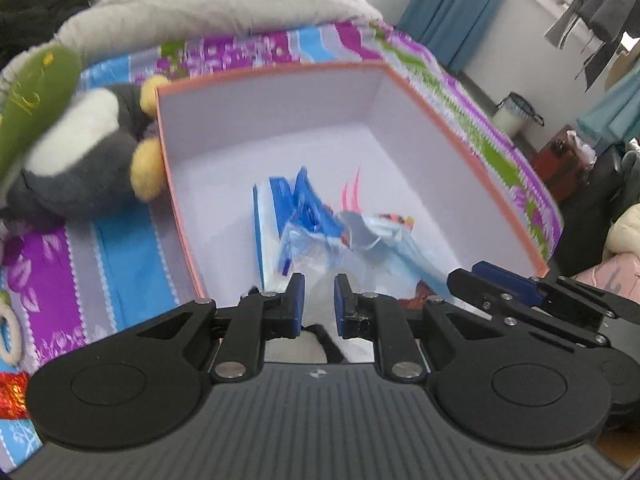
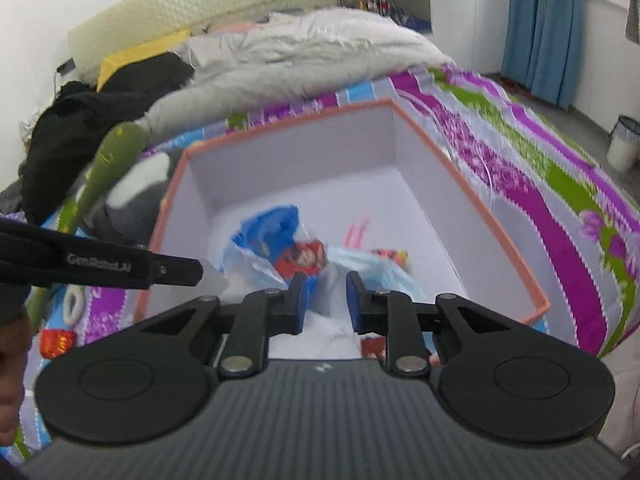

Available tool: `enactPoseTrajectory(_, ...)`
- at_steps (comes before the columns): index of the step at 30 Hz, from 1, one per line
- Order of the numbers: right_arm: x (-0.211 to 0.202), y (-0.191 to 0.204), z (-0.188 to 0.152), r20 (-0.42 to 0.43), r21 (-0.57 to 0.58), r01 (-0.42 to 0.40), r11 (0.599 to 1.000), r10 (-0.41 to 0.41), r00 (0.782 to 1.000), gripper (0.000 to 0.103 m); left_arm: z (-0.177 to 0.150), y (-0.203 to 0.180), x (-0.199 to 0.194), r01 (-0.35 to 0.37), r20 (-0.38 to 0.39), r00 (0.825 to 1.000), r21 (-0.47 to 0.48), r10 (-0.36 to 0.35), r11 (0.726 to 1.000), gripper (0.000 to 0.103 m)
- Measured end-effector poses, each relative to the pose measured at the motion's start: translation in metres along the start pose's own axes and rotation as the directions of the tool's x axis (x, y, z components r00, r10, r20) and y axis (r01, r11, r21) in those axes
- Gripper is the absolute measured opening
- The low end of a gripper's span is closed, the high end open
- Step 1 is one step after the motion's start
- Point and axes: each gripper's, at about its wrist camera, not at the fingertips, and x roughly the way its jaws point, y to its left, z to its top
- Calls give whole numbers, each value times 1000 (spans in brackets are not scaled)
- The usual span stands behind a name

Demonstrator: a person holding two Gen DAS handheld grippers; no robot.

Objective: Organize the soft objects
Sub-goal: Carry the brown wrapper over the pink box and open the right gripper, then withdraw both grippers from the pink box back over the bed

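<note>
step: lowering clear plastic bag into box | left claw and right claw both grip bag | we let go only once it is low inside, ahead of the claws

The room was a bedroom with white walls. A bed filled most of it, spread with a sheet striped in purple, green, blue and grey. A rumpled pale grey quilt lay toward the cream quilted headboard, with dark clothing heaped beside it. Blue curtains hung by a bright window on the right. Below them the grey floor held a white bin. In the left wrist view, dark garments hung near the window.
</note>
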Motion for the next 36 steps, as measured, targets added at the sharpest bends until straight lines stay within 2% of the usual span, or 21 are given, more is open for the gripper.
enactPoseTrajectory(5, 6, -9, -3, -18, 20, -3, 1000, 4, 1000, 25, -2, -4, 6, -7, -12, 1000, 11, 7, 1000, 19)
enactPoseTrajectory(6, 5, -10, -3, -18, 23, -5, 1000, 6, 1000, 25, -2, -4, 6, -9, -12, 1000, 13, 9, 1000, 24)
enactPoseTrajectory(7, 4, -9, -3, -15, 24, -10, 1000, 10, 1000, 25, -2, -5, 3, -10, -10, 1000, 15, 10, 1000, 34)
enactPoseTrajectory(9, 2, -8, -3, -9, 19, -12, 1000, 12, 1000, 25, -1, -5, -4, -9, 14, 1000, 20, 9, 1000, 45)
enactPoseTrajectory(14, -9, -2, 2, 26, 8, -24, 1000, 24, 999, 25, 0, -10, -31, -17, 71, 997, 59, 13, 998, 45)
enactPoseTrajectory(19, -33, 8, 10, 95, -5, -49, 999, 49, 994, 25, -3, -10, -68, -24, 152, 988, 86, 11, 996, 45)
enactPoseTrajectory(25, -66, 26, 12, 189, -20, -85, 996, 87, 978, 26, -15, -6, -118, -67, 264, 964, 133, 30, 989, 45)
enactPoseTrajectory(36, -120, 69, 1, 315, -87, -129, 988, 151, 937, 26, -54, 19, -194, -78, 381, 924, 108, 31, 991, 45)
